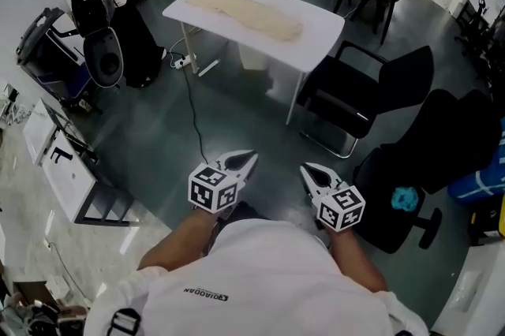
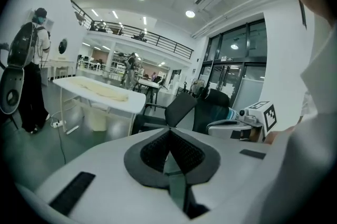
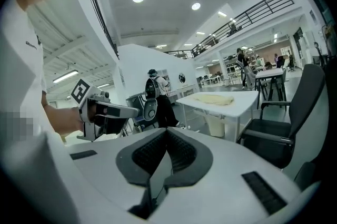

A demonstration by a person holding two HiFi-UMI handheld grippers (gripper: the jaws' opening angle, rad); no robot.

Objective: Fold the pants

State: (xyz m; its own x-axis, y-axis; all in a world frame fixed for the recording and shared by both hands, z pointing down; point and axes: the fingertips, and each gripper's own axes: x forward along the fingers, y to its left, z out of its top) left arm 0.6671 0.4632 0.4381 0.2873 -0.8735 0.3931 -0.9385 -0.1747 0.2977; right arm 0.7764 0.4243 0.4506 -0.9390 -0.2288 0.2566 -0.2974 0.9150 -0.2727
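The cream fabric pants (image 1: pixel 246 11) lie flat on the white rectangular worktop (image 1: pixel 319 39), well ahead of both claws. Their long axis follows the worktop's length, far left to near right in the head view; which end is the waist cannot be told. Bare margins ring them. A black armchair (image 1: pixel 363 94) stands by the worktop's near right corner, with open grey floor (image 1: pixel 237 113) before it. The left claw (image 1: pixel 249 157) and the right claw (image 1: pixel 308 169) are closed and empty
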